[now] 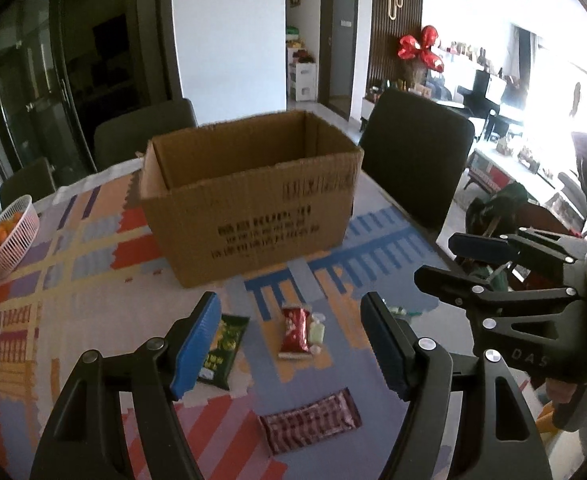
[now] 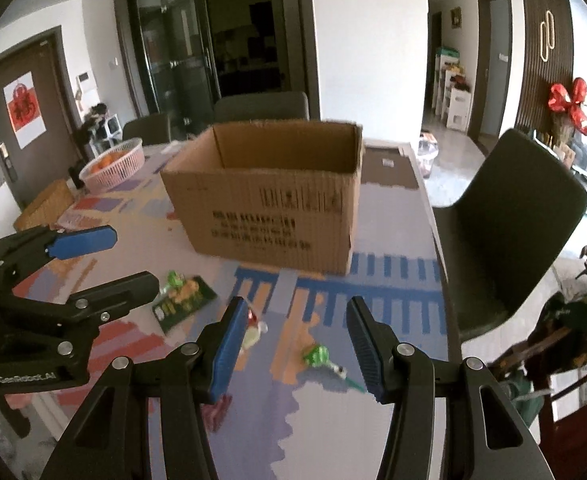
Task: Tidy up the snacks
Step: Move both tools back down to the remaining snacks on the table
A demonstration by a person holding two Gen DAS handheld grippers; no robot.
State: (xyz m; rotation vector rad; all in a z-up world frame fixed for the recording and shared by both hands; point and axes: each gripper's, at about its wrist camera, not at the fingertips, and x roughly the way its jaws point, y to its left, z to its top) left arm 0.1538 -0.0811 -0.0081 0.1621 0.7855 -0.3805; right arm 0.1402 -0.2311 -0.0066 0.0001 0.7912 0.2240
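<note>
- Sitting near the far middle of the table (image 1: 93,280), an open cardboard box (image 1: 253,200) is standing upright on the patterned tablecloth; nothing is showing inside from these angles.
- Left gripper (image 1: 289,344) is hovering over the near part of the table, jaws spread, nothing between the blue pads.
- Right gripper (image 2: 293,344) is hovering beside it toward the table's right edge, jaws also spread and holding nothing; a green-wrapped lollipop (image 2: 321,358) is lying on the cloth beneath the gap, not touched.
- Snacks are lying loose on the cloth between the box and the near edge:
- red snack packet (image 1: 294,330) is lying flat, with small pale candies (image 1: 317,330) just beside its right side
- green snack packet (image 1: 223,346) is lying left of it, partly hidden behind the left gripper's left finger
- dark red patterned bar (image 1: 309,426) is lying closest to the near edge
- Pink basket of oranges (image 1: 11,236) is sitting at the table's left edge, well apart from the snacks.
- Dark chair (image 1: 417,160) is standing past the table's right far corner.
</note>
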